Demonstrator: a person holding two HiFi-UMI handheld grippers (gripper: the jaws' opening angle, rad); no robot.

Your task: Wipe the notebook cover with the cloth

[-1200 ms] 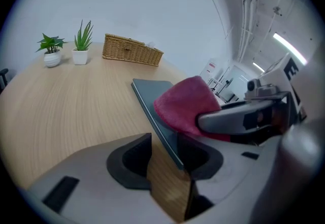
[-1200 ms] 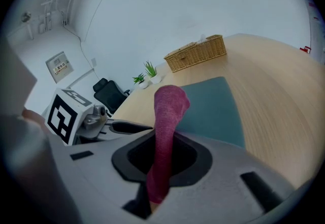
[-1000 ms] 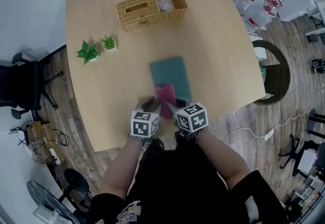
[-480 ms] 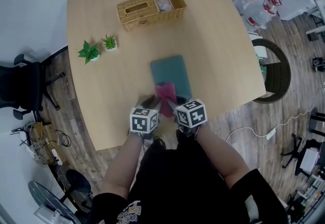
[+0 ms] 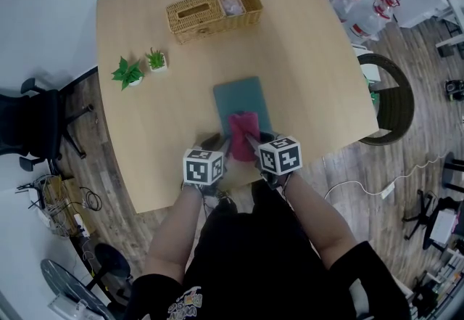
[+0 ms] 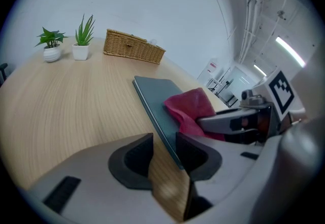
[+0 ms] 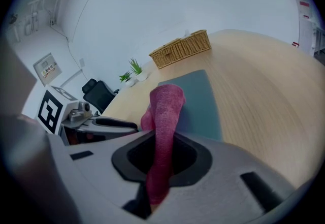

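I am looking at a magenta cloth [image 5: 243, 136], a dull teal notebook [image 5: 243, 97], a pale wood-grain tabletop [image 5: 312, 72] and a tan woven basket [image 5: 190, 27] at upper middle.

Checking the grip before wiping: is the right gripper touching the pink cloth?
Touching. The right gripper view shows the right gripper shut on the pink cloth, its jaws pressing from both sides on a fold that stands up between them.

Wood floor [image 5: 348, 166], white wall [image 6: 152, 4] (office chair [image 5: 32, 126])
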